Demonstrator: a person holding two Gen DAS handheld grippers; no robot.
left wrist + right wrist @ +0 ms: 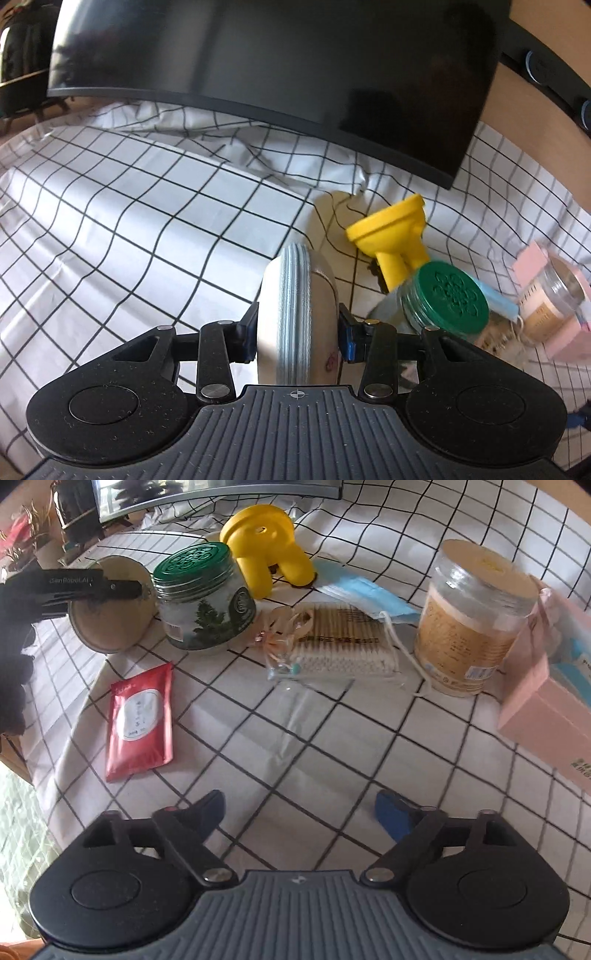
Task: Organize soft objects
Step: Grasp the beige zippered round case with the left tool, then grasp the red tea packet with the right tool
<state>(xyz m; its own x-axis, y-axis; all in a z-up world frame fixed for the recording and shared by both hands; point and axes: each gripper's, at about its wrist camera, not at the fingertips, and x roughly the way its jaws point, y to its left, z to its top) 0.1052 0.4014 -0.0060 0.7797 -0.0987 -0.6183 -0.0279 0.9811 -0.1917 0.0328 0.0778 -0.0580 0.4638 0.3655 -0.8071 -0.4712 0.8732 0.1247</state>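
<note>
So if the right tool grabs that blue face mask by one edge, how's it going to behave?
The blue face mask looks thin and pleated, so it will probably droop and fold. One end lies under the clear jar, so it may drag or catch. Its white ear loop trails loose by the cotton swab pack and could snag.

My left gripper is clamped on a round flat case, one finger pressed to each face, holding it on edge and lifted off the surface. From my right wrist view that gripper sits at the far left, reaching in sideways. My right gripper hovers near me, fingers spread wide, gripping nothing.
</note>
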